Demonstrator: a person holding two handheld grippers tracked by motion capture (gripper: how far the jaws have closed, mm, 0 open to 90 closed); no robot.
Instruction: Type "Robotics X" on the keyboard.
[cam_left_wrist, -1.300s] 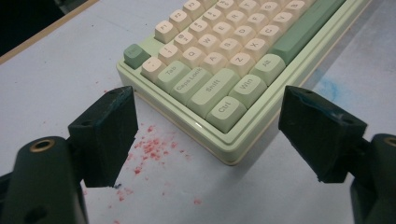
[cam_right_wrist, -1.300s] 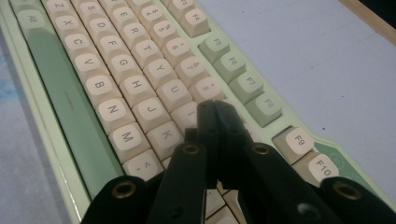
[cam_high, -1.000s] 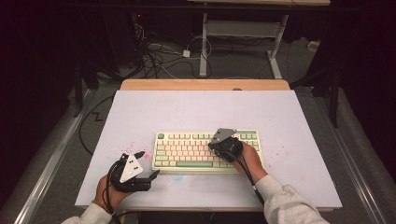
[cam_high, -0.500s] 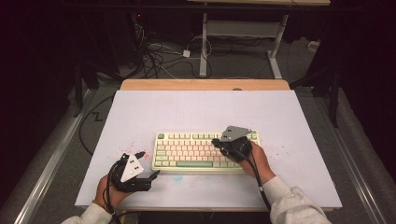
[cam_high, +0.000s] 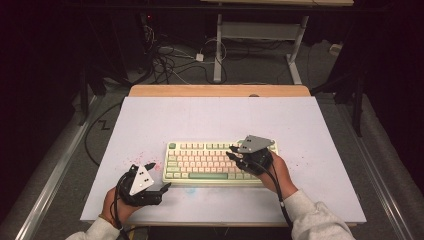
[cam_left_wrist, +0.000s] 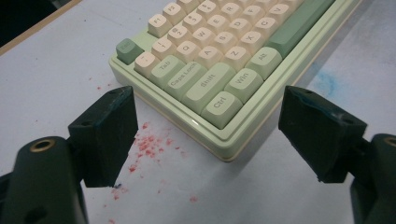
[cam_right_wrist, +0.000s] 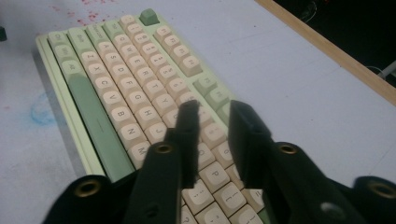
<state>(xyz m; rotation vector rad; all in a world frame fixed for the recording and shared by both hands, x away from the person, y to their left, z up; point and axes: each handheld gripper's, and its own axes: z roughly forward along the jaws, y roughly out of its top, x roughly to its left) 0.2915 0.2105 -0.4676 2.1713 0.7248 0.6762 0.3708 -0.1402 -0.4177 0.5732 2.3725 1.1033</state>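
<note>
A pale green keyboard (cam_high: 200, 161) with cream keys lies on the white table top (cam_high: 210, 120). My right gripper (cam_high: 231, 152) hovers over the keyboard's right half, pointing left along the key rows. In the right gripper view its jaws (cam_right_wrist: 212, 109) stand drawn close with a thin gap and nothing held, above the cream keys (cam_right_wrist: 116, 93). My left gripper (cam_high: 160, 175) rests on the table just off the keyboard's front left corner. Its jaws (cam_left_wrist: 205, 126) stand wide open, framing the Ctrl corner of the keyboard (cam_left_wrist: 224, 51) without touching it.
Red specks (cam_left_wrist: 149, 142) and a faint blue smudge (cam_left_wrist: 327, 84) mark the table beside the keyboard. A wooden strip (cam_high: 220, 90) edges the table's far side. Cables (cam_high: 170, 60) and a desk frame (cam_high: 260, 30) lie on the floor beyond.
My right gripper has shifted a little to the right over the keyboard. The left gripper and the keyboard have stayed where they were.
</note>
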